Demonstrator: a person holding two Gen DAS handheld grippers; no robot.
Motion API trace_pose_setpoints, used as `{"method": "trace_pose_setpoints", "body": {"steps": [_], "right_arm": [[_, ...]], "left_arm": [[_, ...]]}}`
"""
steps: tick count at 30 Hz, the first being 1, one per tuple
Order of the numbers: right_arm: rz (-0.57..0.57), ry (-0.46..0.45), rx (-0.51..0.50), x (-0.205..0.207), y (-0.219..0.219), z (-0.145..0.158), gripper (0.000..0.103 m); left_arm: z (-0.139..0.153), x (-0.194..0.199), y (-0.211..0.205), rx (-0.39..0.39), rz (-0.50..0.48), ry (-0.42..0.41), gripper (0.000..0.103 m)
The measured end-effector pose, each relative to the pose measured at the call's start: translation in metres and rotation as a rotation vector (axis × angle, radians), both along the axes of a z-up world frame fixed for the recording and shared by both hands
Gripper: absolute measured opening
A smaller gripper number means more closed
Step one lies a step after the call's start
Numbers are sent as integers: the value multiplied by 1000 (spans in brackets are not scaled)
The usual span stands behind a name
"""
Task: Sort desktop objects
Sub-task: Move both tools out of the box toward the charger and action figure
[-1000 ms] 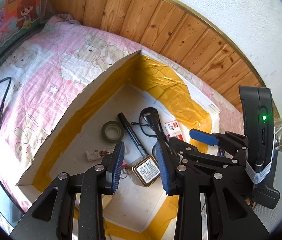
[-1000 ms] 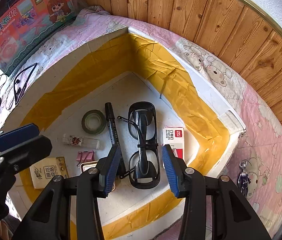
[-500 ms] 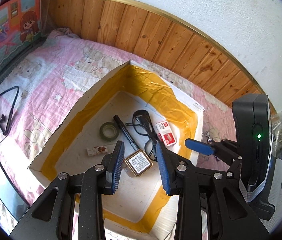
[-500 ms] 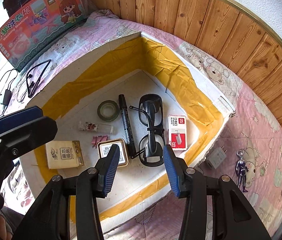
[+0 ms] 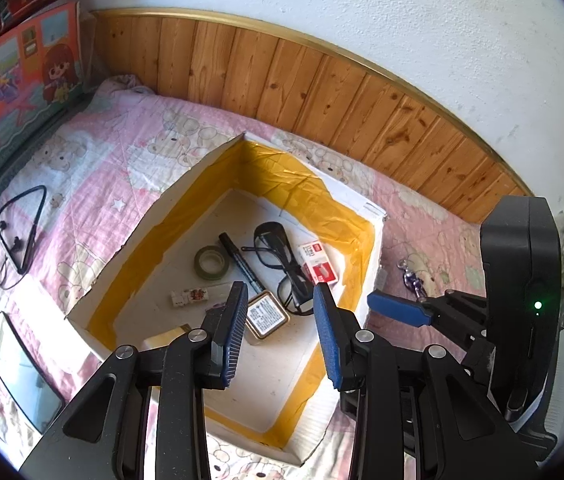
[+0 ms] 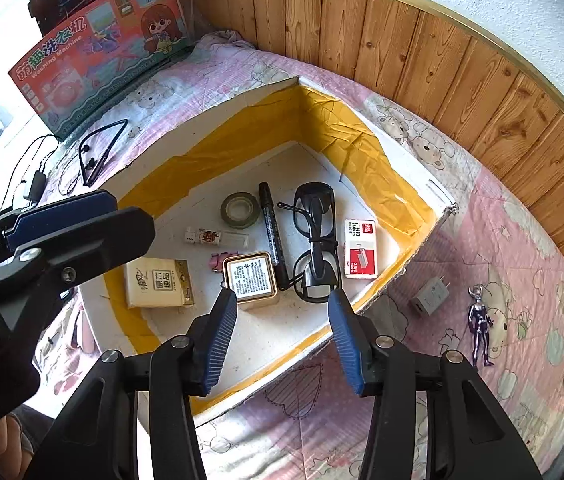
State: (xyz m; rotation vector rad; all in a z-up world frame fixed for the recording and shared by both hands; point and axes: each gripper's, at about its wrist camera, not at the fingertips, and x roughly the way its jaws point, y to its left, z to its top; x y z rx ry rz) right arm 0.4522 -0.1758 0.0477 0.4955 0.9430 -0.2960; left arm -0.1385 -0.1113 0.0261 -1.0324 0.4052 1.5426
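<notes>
A white box (image 5: 375, 216) lined with yellow tape lies on the pink bedspread. In it are a green tape roll (image 6: 240, 210), a black marker (image 6: 273, 232), black glasses (image 6: 315, 240), a red-and-white staple box (image 6: 359, 250), a square tin (image 6: 250, 276), a tissue pack (image 6: 158, 282) and a small white stick (image 6: 216, 237). My left gripper (image 5: 280, 286) hangs above the box's near side, jaws opening, nothing between them. My right gripper (image 6: 282, 294) hovers over the box's near edge, jaws also opening and bare.
Outside the box lie neckband earphones (image 6: 98, 152), a grey plug (image 6: 431, 296), a purple figure keychain (image 6: 479, 324) and a flat dark phone (image 5: 18, 368). A toy washing-machine carton (image 6: 102, 48) leans at the far left. Wood panelling (image 5: 321, 84) bounds the bed behind.
Both grippers have risen and drawn back from the box, so it looks smaller and more bedspread shows. The right jaws stand wider than before.
</notes>
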Motion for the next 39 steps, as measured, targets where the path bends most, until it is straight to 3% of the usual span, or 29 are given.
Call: {"method": "trace_pose_setpoints", "body": {"steps": [27, 39], "right_arm": [[33, -250, 36, -75, 48, 12, 56], [-26, -330, 98, -119, 45, -18, 57]], "left_arm": [[6, 38, -19, -17, -31, 118, 39], [2, 71, -22, -26, -90, 175, 39]]}}
